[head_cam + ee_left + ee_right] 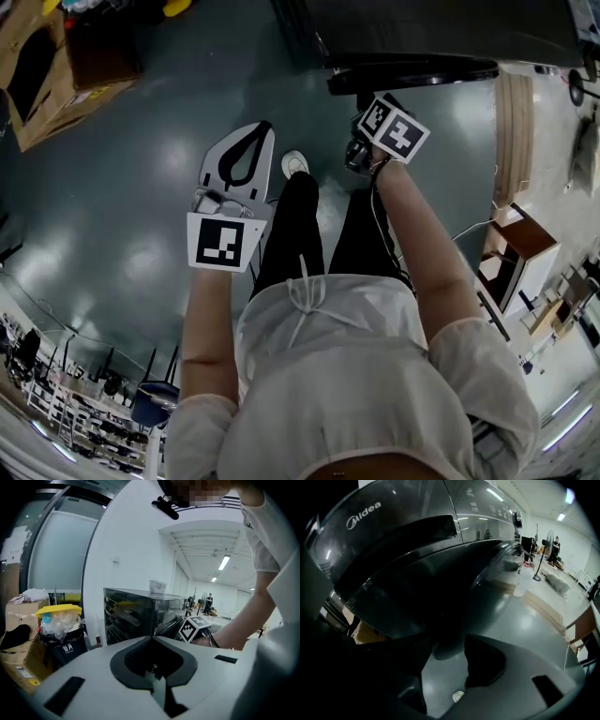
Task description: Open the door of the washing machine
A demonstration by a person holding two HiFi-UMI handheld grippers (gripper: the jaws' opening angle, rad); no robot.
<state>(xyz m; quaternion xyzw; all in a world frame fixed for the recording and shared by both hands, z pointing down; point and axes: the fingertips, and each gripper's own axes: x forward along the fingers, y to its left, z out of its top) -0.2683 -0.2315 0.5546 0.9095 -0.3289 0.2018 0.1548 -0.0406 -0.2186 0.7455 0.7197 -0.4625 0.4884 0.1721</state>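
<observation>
**Washing machine** (pixel 441 28): dark grey, glossy, front-loading, standing on the floor ahead of the person at the top of the head view. In the right gripper view it looms close, its body (pixel 393 536) filling the upper frame.

**Round dark door** (pixel 454 588): on the machine's front, its bulging rim (pixel 412 73) facing the person.

**Right gripper** (pixel 361 152): held low, just before the door. Its dark fingers (pixel 487 667) stand apart, with the door's lower edge showing at their tips. Whether they touch it cannot be told.

**Left gripper** (pixel 264 128): white with a black inner cavity, held well left of the machine. Its fingers are closed tip to tip (pixel 151 638) on nothing.

**Glossy grey-green floor** (pixel 112 206): carries a white shoe (pixel 295 164).

**Brown cardboard box** (pixel 37 75): far left.

**Black bin with yellow lid** (pixel 58 620): stuffed with clear plastic, beside a glass-walled cabinet (pixel 136 616).
</observation>
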